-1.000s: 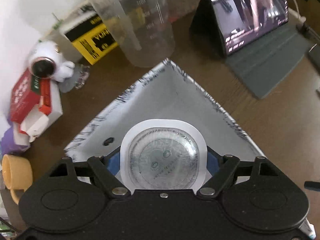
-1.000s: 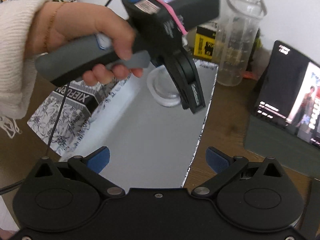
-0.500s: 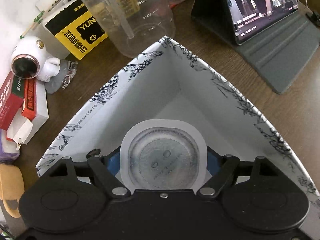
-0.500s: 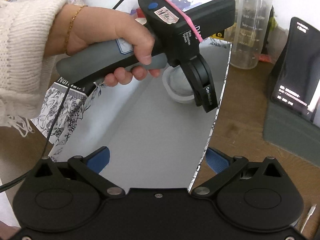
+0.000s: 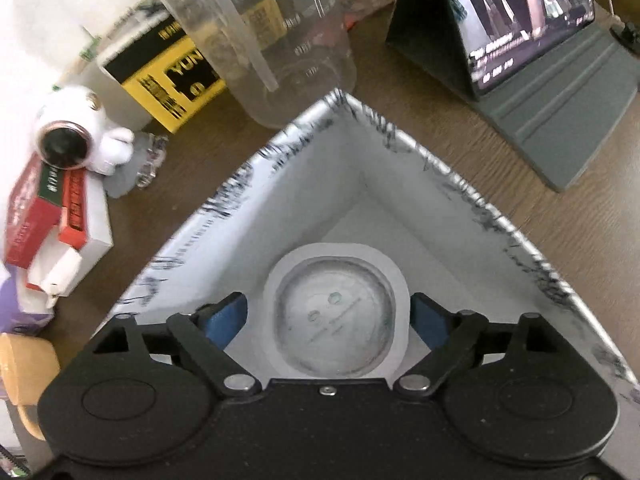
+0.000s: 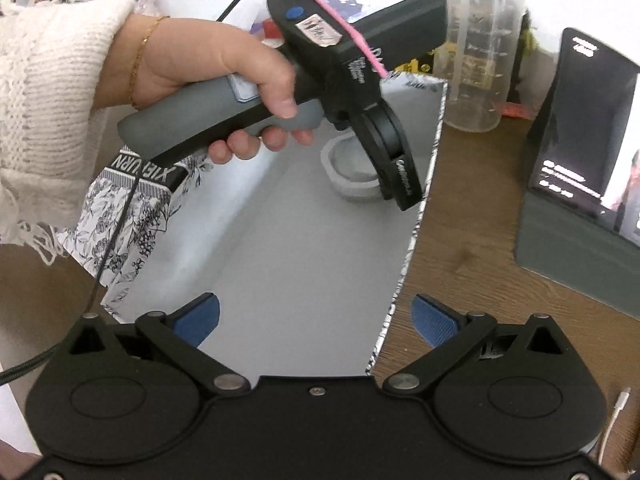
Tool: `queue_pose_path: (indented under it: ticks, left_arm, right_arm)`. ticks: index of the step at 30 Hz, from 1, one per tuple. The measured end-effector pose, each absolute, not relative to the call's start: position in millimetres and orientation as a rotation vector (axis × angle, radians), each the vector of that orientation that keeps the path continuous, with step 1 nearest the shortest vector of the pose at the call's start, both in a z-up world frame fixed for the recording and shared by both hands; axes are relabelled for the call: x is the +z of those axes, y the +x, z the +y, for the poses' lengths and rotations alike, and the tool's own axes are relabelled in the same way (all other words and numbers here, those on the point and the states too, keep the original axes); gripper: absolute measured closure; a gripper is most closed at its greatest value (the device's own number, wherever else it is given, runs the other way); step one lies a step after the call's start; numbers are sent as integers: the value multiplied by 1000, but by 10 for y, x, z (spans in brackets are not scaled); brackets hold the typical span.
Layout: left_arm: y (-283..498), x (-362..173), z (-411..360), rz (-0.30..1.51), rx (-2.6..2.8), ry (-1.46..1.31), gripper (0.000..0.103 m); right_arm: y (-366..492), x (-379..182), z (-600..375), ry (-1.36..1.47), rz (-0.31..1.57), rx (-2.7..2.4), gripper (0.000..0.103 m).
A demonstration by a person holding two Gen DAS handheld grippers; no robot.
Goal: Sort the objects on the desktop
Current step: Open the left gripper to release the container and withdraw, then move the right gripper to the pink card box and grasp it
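Inside floral box [image 5: 400, 200], left gripper [image 5: 328, 312] fingers released beside clear cup [image 5: 336, 316], right gripper [image 6: 316, 320] fingers released

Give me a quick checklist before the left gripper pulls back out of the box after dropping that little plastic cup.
1. Left gripper open, blue pads clear of the plastic cup: ok.
2. Cup inside the floral box: ok.
3. Cup resting on the box floor: cannot tell.
4. Cup upright: ok.
5. Right gripper open, empty and out of the way: ok.
6. Measuring jug stands just past the box corner, watch it when lifting: ok.
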State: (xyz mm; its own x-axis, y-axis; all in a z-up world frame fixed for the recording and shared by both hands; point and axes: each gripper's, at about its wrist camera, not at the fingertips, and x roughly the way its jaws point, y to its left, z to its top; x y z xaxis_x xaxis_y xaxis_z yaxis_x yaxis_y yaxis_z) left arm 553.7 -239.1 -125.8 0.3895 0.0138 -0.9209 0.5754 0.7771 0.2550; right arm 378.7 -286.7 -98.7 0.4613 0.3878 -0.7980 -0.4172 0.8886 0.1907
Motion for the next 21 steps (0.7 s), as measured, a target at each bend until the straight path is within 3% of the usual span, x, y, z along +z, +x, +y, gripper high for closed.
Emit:
queue_pose_path:
  ticks: [7,9,13,21]
  left_arm:
    - [5110,-614,-2236,1005,-347,548,12]
    - [4911,-361,-2129,953,-329,504,4]
    - [4445,113,-1888,849,-283,401,0]
    - [3422,584,-1345,724,-189,205,0]
  right_arm:
    - [3524,-697,-2963,5,893,462,0]
    - [3412,-582,-2974,4,855,464,0]
    - [3198,-368,-3008,8,779,490,0]
    - [2776,-148,-3009,-37,709,575,0]
